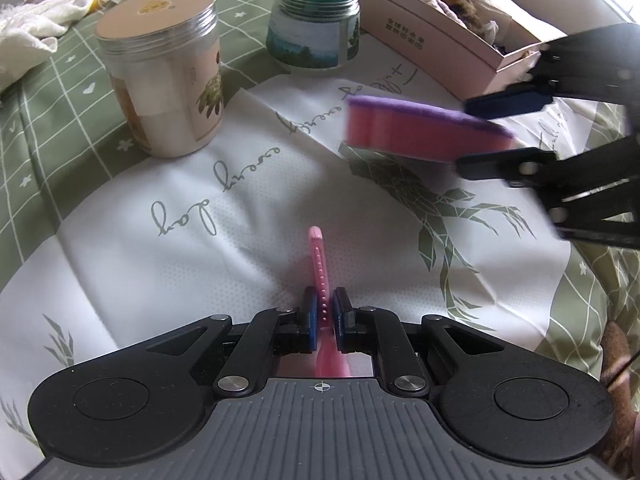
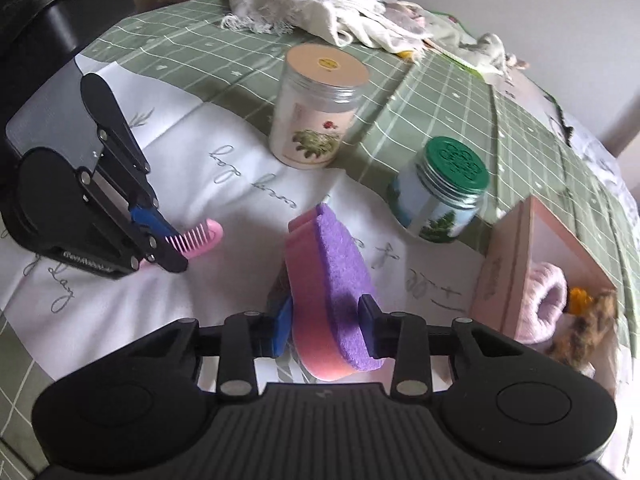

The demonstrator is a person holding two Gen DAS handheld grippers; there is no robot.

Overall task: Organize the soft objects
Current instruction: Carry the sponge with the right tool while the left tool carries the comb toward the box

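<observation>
Step in hand looks like carry-to-box: right claw (image 2: 326,330) clamped on the sponge (image 2: 332,280), held off the tabletop (image 1: 248,216), w/ the pink box (image 2: 504,280) just to its right, soft items already in it. Next move prob. needs a swing right over the box rim, then release. Left claw (image 1: 325,312) is clamped on a pink comb (image 1: 318,264), hovering low, pointing fwd.
</observation>
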